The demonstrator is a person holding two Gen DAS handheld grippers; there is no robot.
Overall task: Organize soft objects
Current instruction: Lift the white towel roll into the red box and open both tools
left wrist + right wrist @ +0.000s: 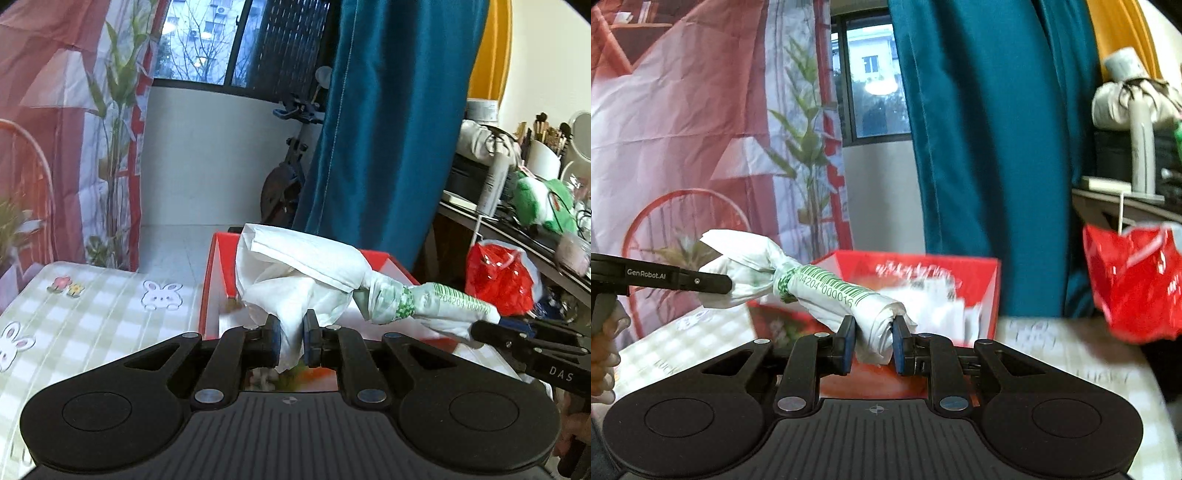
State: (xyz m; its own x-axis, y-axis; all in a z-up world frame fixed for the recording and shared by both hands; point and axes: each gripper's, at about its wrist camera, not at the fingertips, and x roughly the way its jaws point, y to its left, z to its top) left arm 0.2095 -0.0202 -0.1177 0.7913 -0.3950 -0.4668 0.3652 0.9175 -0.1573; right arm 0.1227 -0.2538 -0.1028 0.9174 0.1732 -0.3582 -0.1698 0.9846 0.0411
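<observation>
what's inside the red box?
White paper or tissue lies inside the red box, blurred. In the left wrist view the held white bag covers most of the opening, so the bottom of the box cannot be seen.

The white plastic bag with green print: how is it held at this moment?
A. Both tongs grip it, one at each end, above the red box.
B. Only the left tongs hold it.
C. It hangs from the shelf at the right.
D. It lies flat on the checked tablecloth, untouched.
A: the left tongs pinch one end of the white bag, the right tongs clamp its rolled end, above the red box.
</observation>
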